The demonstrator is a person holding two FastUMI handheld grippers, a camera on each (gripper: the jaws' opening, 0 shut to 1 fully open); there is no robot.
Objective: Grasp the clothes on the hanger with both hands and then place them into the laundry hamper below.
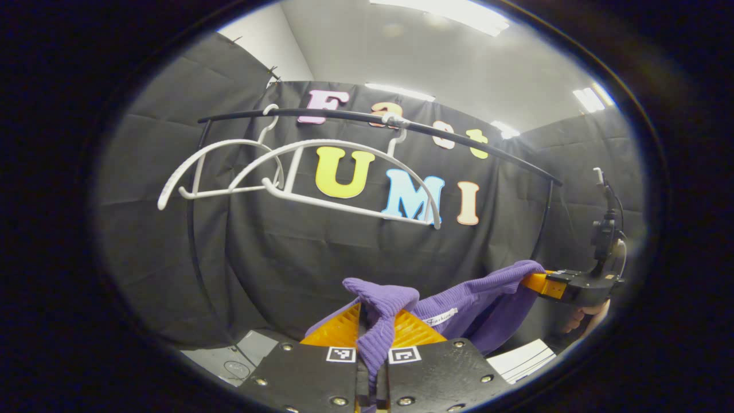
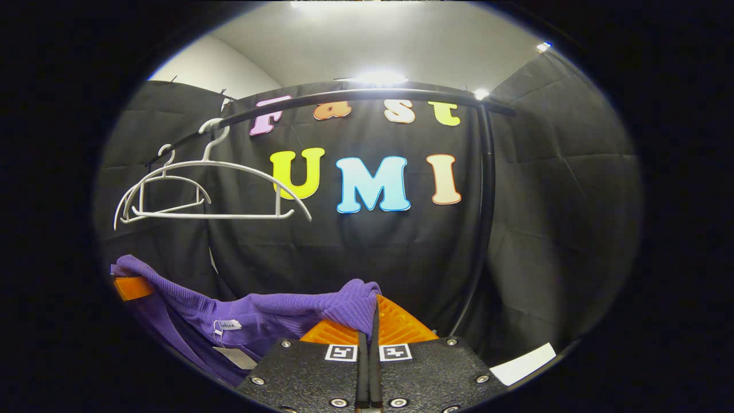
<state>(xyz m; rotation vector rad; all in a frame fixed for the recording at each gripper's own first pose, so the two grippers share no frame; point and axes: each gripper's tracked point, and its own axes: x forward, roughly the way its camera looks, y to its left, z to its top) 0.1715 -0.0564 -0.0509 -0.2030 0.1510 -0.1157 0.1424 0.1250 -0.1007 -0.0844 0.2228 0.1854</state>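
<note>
The purple sweater (image 1: 459, 310) drops out of sight behind the left gripper (image 1: 371, 330) at the lower centre. Its small white label (image 2: 228, 325) is too tiny to tell. At lower right, a hand (image 1: 585, 318) is mostly cut off.

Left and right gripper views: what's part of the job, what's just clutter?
Job:
- purple sweater, off the hangers
- left gripper, shut on it
- right gripper, shut on it

Just there:
- two white hangers, bare
- black rail
- white sheet, low right
</note>
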